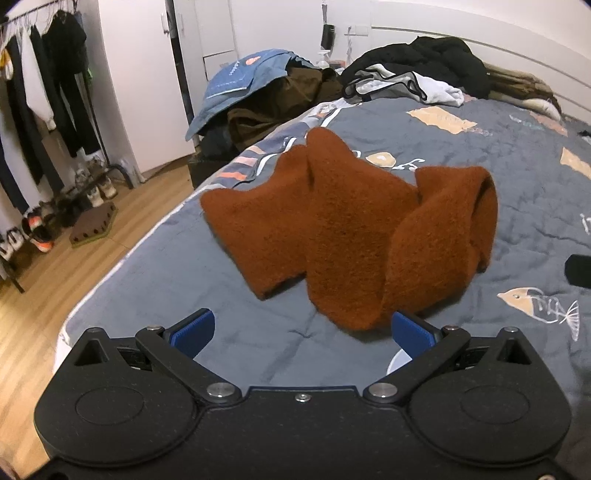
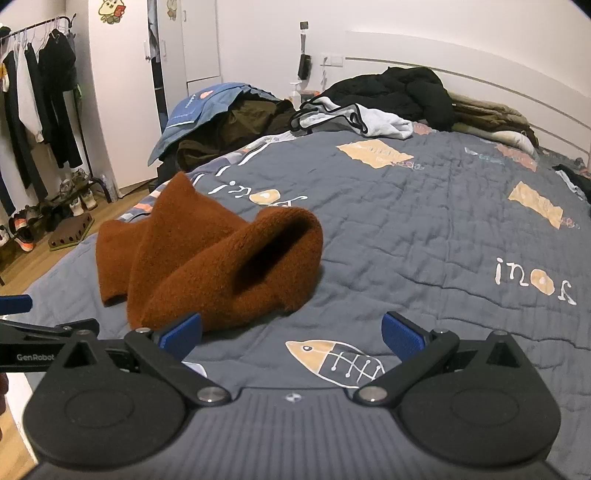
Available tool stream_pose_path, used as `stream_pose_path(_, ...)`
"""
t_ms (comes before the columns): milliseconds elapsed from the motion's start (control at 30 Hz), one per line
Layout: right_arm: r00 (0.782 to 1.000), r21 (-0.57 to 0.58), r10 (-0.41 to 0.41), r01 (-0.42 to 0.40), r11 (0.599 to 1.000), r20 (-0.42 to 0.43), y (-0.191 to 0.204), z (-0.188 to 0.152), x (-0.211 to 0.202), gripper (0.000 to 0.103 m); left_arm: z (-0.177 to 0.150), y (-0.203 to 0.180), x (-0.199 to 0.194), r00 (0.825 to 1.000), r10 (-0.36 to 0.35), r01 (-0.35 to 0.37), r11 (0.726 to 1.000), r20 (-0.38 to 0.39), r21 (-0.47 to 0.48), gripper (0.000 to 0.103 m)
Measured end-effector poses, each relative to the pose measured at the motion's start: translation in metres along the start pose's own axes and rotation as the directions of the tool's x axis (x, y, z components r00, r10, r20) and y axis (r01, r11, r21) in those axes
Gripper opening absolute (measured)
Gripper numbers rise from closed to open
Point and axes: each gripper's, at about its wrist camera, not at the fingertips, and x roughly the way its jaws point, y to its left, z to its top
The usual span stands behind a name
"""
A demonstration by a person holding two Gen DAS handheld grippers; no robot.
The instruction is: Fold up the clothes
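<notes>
One rust-brown fuzzy knit garment (image 1: 347,229) lay crumpled on the grey patterned quilted bed (image 2: 424,229). Left gripper (image 1: 301,330) and right gripper (image 2: 291,332) hovered beside it, jaws spread wide, holding nothing.

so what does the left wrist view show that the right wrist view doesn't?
Only the left wrist view: the open left gripper from behind, its right pad at the near edge of the rust-brown garment, and a black corner of the other tool at the right edge.

Only the right wrist view: the open right gripper, the "inos" lettering, a cartoon sticker on the wardrobe.

Both: the crumpled garment on the grey quilt, the black jacket on the pile by the headboard, and the clothes rack.
</notes>
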Motion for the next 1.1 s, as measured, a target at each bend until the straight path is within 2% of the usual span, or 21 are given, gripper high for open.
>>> stream_pose_path(100, 1.000, 0.001, 0.003, -0.003, 1.000, 0.003, 0.002, -0.001, 0.000, 0.103, 0.004, 0.006, -0.002, 0.998, -0.060, 0.059, 0.998, -0.015, -0.034, 0.103)
stream_pose_path(167, 1.000, 0.000, 0.002, -0.002, 1.000, 0.005, 0.003, -0.001, -0.001, 0.103, 0.005, 0.004, -0.003, 0.998, -0.070, 0.070, 0.997, -0.004, -0.022, 0.103)
stream_pose_path(600, 1.000, 0.010, 0.015, -0.015, 1.000, -0.003, 0.001, 0.000, 0.000, 0.103, 0.004, 0.013, -0.006, 0.998, -0.049, 0.052, 0.996, 0.044, -0.078, 0.103)
stream_pose_path(867, 1.000, 0.006, 0.019, -0.019, 1.000, -0.010, 0.002, -0.001, 0.001, 0.103, 0.004, 0.011, -0.007, 0.997, -0.053, 0.057, 0.996, 0.060, -0.063, 0.103)
stream_pose_path(1100, 0.998, 0.013, 0.061, -0.061, 0.998, -0.024, 0.002, -0.002, 0.003, 0.103, 0.003, 0.008, -0.008, 0.996, -0.039, 0.042, 0.998, 0.079, -0.038, 0.103)
